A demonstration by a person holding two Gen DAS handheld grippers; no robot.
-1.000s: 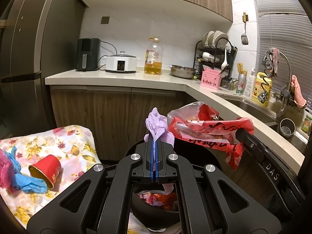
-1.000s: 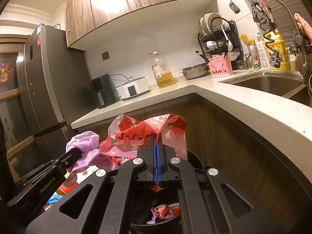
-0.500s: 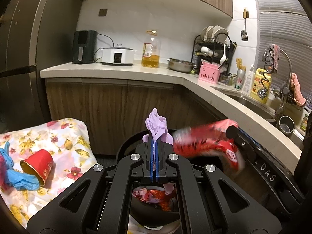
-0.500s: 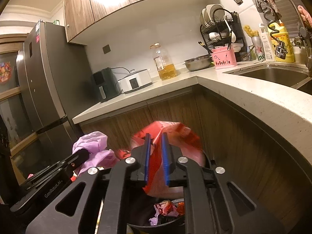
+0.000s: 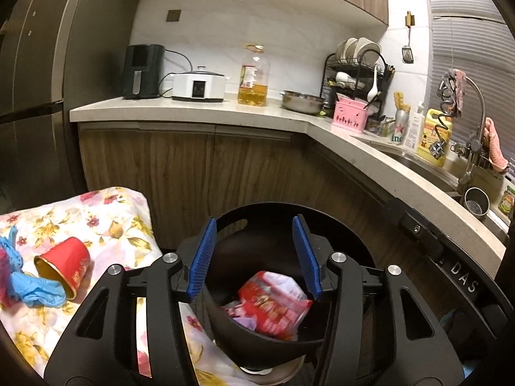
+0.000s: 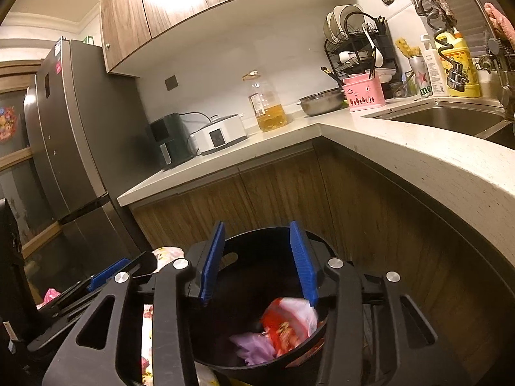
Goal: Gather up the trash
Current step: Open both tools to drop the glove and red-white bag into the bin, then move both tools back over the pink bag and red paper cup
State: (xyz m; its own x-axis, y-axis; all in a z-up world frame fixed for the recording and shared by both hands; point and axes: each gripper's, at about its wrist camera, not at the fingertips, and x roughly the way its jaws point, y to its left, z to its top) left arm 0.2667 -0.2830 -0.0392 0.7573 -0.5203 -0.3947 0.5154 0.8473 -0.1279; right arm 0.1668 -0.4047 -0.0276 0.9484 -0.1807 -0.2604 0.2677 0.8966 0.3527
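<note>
Kitchen corner: both tongs, left (image 5: 256,255) and right (image 6: 257,262), gape wide, empty, over bin (image 5: 338,225); cup (image 5: 62,265) lower left may roll off.

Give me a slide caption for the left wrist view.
Open left gripper above black bin holding red wrapper.
</note>
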